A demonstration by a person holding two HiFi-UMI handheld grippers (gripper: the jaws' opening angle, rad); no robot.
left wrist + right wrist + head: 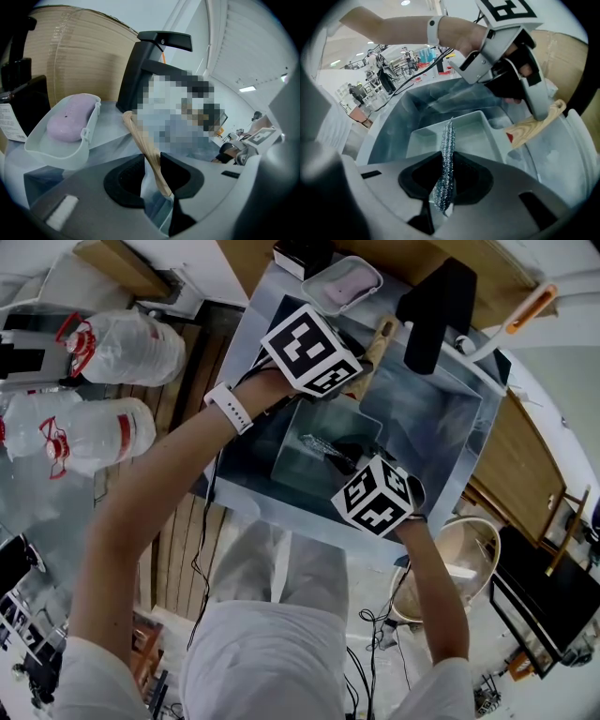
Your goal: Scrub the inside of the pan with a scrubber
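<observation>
My left gripper (152,174) clamped on pan's wooden handle (139,138), steadying pan (480,133) in sink (450,418). Right gripper (445,177) pinching scrubber (448,145) edge-on over pan floor, contact unclear. I'd lay scrubber flat, press, work into corners, hold handle firm

This looks like a mock kitchen station set up inside a large open lab or work hall. A steel sink (445,418) has a black tap (436,310) and a soap dish (342,282) on its counter (261,315). Loose cables (200,563) trail over the plank floor (178,521) near big water bottles (127,348), and the right gripper view shows ceiling lights (405,3) above equipment racks (386,77).
</observation>
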